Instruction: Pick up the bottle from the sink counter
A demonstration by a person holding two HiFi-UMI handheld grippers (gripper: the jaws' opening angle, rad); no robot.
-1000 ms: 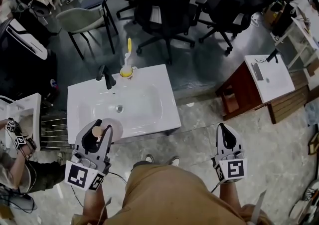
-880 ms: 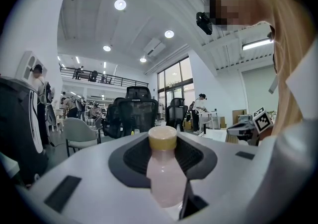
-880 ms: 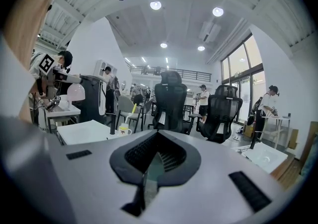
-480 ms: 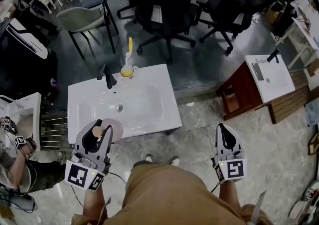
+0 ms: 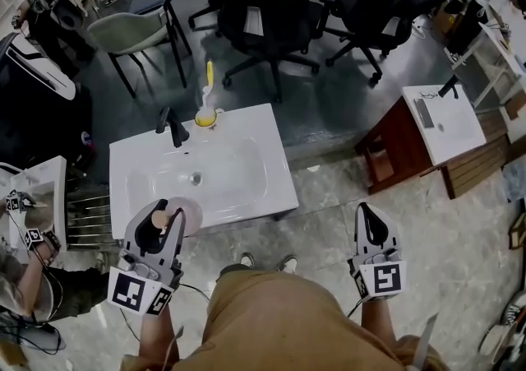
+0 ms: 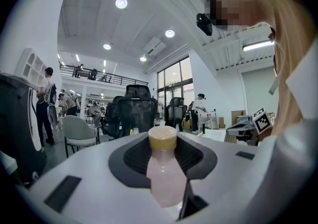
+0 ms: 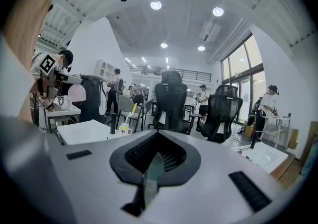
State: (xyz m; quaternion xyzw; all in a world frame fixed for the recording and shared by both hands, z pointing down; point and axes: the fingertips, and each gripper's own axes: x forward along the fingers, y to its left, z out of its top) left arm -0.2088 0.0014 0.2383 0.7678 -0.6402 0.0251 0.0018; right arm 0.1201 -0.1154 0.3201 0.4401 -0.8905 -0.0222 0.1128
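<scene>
Neither gripper has shifted since a second ago: my left gripper (image 5: pixel 161 213) pinches the pale pink, tan-capped plastic bottle (image 6: pixel 166 178) above the near edge of the white sink counter (image 5: pixel 251 188), while the right gripper (image 5: pixel 370 217), off the counter's near right corner, is pressed together on nothing; the smooth round body may slip if I tilt.

- Head view: high up, steeply down on the white sink desk (image 5: pixel 246 197); left tongs (image 5: pixel 167 211) and right tongs (image 5: pixel 370 211) at bottom edge.
- Left tongs view: level, bottle (image 6: pixel 164 173) right at the lens, office chairs (image 6: pixel 130 113) beyond.
- Right tongs view: near level, beside the desk; shares mug (image 7: pixel 123 129) and chairs with head view.
</scene>
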